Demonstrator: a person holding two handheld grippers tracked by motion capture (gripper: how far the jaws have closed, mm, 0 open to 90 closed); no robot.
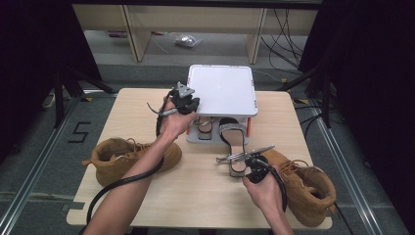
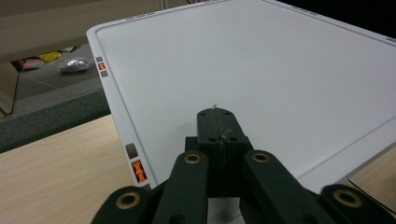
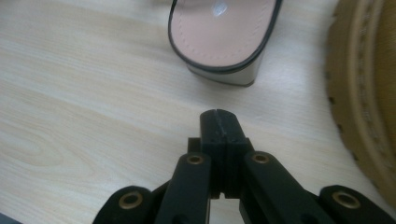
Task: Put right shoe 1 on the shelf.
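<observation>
Your left gripper (image 2: 219, 122) sits over the near-left edge of the white rack (image 1: 222, 90), its jaws pressed flat together with nothing between them. Your right gripper (image 3: 219, 123) hangs just short of the heel of the sandal (image 3: 224, 39) that pokes out from under the rack's front, jaws likewise fully closed and empty. One tan boot (image 1: 128, 157) lies left of the rack's front, the other boot (image 1: 307, 188) lies to its right.

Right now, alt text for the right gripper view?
The right tongs, jaws shut on nothing, point at the heel end of a pink-lined sandal lying on the pale wooden table, a little short of touching it. The ridged sole of a tan boot runs along the right edge.
</observation>
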